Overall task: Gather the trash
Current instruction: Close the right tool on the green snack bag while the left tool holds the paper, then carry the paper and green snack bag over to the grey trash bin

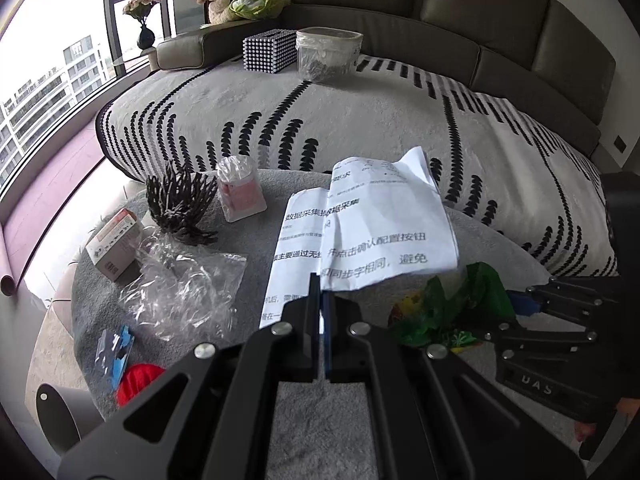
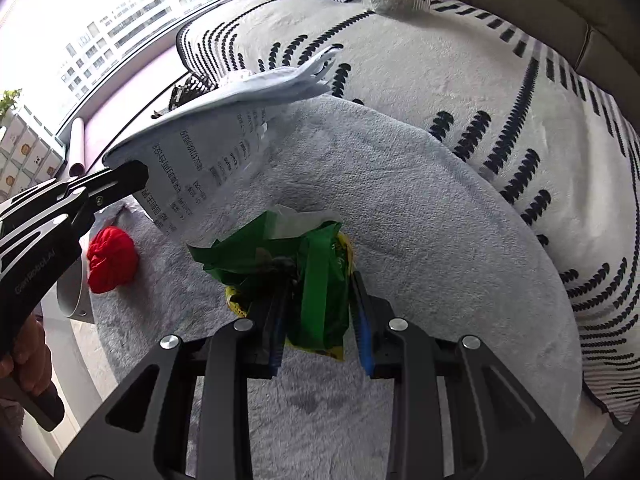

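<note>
Left black two-finger gripper [image 1: 320, 300] is pinching the near edge of a white printed paper sheet [image 1: 372, 232], jaws pressed together on it. Right black two-finger gripper [image 2: 320, 312] is clamping a crumpled green plastic wrapper [image 2: 316, 276] between its blue-padded fingers [image 2: 364, 336], jaws partly closed on the bundle. The wrapper is sticking up and away from the fingertips, white and yellow bits showing at its edges.

Both things are sitting over a round table covered in grey fleecy cloth [image 2: 420, 208]. The paper's long axis is running away from the left jaws toward the sofa; the sheet is creased, with its far corner pointing up. In the right wrist view the paper is hanging to the upper left of the wrapper, apart from it.

Left side of the table is carrying a red crumpled ball [image 2: 112, 260], a clear crinkled plastic bag [image 1: 188, 292], a small white carton [image 1: 116, 248], a dark spiky ornament [image 1: 180, 208]. Beyond is lying a white blanket with black leaf pattern [image 1: 360, 120] on a grey-brown sofa [image 1: 480, 16], window at left.
</note>
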A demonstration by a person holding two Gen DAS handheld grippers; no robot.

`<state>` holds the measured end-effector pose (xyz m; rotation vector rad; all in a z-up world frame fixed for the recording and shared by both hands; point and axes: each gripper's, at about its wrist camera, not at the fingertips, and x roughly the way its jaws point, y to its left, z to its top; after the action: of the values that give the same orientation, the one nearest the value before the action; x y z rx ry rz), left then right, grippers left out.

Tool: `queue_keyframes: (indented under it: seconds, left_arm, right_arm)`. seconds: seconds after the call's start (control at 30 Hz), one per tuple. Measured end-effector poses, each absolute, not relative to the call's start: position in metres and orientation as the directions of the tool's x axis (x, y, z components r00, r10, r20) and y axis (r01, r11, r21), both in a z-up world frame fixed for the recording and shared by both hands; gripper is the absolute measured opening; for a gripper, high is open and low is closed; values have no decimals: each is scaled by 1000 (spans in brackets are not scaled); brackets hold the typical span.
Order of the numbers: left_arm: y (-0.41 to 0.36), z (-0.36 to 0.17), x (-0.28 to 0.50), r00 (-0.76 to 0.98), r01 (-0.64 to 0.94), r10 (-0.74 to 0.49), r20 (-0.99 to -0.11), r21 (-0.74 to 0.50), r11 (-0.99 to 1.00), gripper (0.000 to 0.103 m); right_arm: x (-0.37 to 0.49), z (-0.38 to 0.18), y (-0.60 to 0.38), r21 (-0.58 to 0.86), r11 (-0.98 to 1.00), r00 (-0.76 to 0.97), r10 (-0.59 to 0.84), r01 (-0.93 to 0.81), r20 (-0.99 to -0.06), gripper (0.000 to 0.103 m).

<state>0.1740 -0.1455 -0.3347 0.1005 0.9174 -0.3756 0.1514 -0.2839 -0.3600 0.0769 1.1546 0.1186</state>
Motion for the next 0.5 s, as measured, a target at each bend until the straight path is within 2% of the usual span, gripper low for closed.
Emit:
queue_keyframes:
  seconds: [0.2,0.5]
  left_arm:
    - [-114,-301,144,593,303,-254,-764,-80,950,2]
    - [-18,-277,106,644,144,-175,-745,-107,984,1]
  right_arm:
    - [140,-323,-257,114,983,425,165,-142,-890,27]
    - [138,-286,-165,127,929,426,277,-348,-861,27]
